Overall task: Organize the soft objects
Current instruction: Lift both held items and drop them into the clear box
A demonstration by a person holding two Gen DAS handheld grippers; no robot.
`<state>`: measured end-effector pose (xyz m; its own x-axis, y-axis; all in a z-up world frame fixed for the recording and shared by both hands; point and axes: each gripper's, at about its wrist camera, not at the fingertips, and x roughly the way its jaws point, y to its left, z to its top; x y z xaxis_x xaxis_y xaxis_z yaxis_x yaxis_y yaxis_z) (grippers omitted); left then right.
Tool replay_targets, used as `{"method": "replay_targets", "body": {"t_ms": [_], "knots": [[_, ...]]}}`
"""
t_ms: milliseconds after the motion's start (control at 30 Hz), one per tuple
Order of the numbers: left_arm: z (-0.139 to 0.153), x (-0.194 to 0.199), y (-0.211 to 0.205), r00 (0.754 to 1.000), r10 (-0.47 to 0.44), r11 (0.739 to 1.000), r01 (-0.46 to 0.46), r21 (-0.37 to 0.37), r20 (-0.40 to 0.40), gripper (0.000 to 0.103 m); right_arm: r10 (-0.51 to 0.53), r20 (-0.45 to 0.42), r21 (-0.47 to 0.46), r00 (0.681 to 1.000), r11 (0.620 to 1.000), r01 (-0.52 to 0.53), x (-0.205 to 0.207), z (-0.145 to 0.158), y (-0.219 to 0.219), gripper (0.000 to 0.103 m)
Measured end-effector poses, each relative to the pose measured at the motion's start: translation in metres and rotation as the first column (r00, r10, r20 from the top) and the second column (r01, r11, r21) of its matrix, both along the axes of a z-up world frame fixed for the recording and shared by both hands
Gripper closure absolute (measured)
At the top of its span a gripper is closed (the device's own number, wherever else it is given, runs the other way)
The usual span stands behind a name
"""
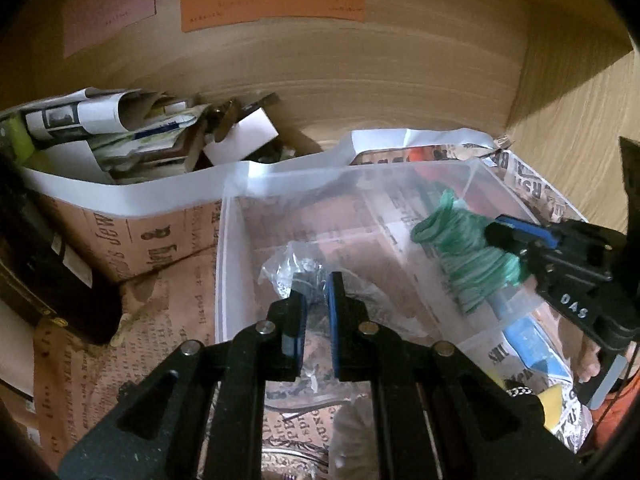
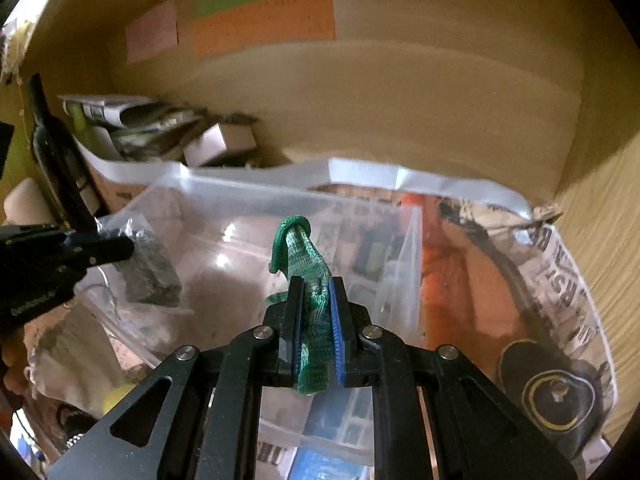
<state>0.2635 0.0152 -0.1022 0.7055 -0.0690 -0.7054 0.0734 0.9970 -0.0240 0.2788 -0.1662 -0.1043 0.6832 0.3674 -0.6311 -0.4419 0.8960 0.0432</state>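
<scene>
My left gripper [image 1: 316, 280] is shut on a clear plastic bag holding a dark grey soft item [image 1: 308, 268], held over the clear plastic bin [image 1: 224, 264]. The same bag [image 2: 148, 268] shows at the left of the right wrist view, with the left gripper [image 2: 116, 248] on it. My right gripper [image 2: 314, 284] is shut on a green knitted fabric piece [image 2: 308, 268], held above the bin [image 2: 412, 240]. In the left wrist view the green fabric [image 1: 460, 248] hangs from the right gripper [image 1: 496, 236] at the right side of the bin.
The bin sits inside a wooden cupboard lined with newspaper-print paper [image 1: 152, 240]. A pile of papers and boxes [image 1: 132, 128] stands at the back left. A dark bottle [image 2: 52, 148] stands at the left. Orange items [image 2: 444, 264] and a black strap [image 2: 516, 280] lie to the bin's right.
</scene>
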Motion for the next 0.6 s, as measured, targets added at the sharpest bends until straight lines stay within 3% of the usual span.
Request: {"method": "replay_targets", "body": {"t_ms": [100,200,267,333,533,600], "knots": [[0.002,-0.007,0.001,1.0,0.001,1.0,-0.001,-0.003,0.014,0.085,0.009,-0.014,-0.01,1.0,1.0,-0.009,-0.001,-0.003,0.004,0.091],[0.008,-0.016,0.003,0.999,0.006,1.0,-0.005,-0.013,0.04,0.066,0.008,-0.005,-0.034,1.0,0.999,-0.009,-0.004,-0.002,0.006,0.087],[0.015,-0.026,0.004,0.998,-0.006,1.0,0.008,-0.027,0.067,0.051,0.003,0.004,-0.034,1.0,0.999,-0.003,-0.006,0.002,0.006,0.078],[0.024,-0.04,0.006,0.994,-0.001,1.0,0.004,-0.026,0.113,0.044,-0.01,0.024,-0.021,1.0,1.0,0.01,-0.01,0.008,0.002,0.056],[0.047,-0.074,0.009,0.974,0.006,1.0,-0.003,-0.014,0.228,0.014,-0.042,0.13,0.011,0.991,0.999,0.041,-0.035,0.039,-0.017,0.026],[0.052,-0.09,0.01,0.966,0.011,1.0,-0.005,-0.021,0.26,0.008,-0.039,0.153,0.024,0.987,0.999,0.035,-0.045,0.048,-0.021,0.02]]}}
